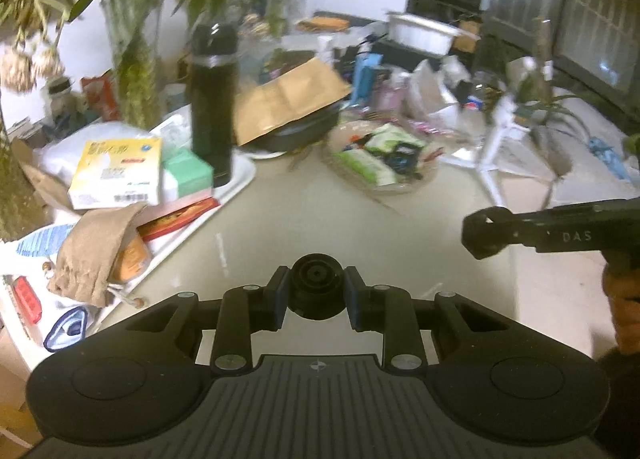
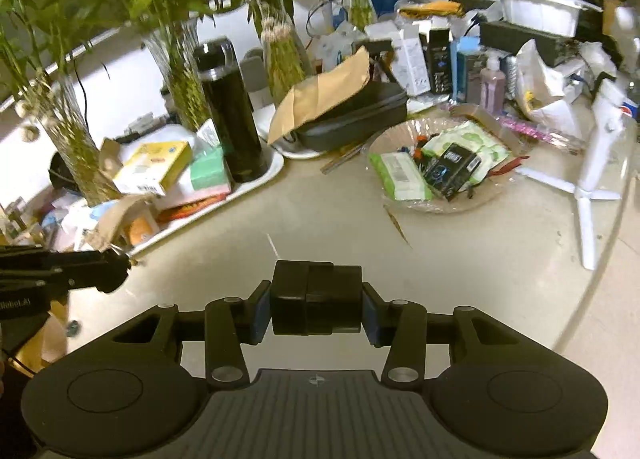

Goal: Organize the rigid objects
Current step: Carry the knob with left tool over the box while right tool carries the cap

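Black and round, a ribbed cap (image 1: pixel 316 285) sits clamped between the blue pads of the left gripper (image 1: pixel 316 295). To its right, the right gripper (image 2: pixel 316 305) pinches a boxy matte-black block (image 2: pixel 316 298) at medium width. Both hover over a glossy cream tabletop (image 2: pixel 304 215) crowded with a white tray (image 2: pixel 276 163), a tall dark flask (image 2: pixel 232 115), a clear plastic dish (image 2: pixel 496 189) and leafy bamboo (image 2: pixel 276 39).
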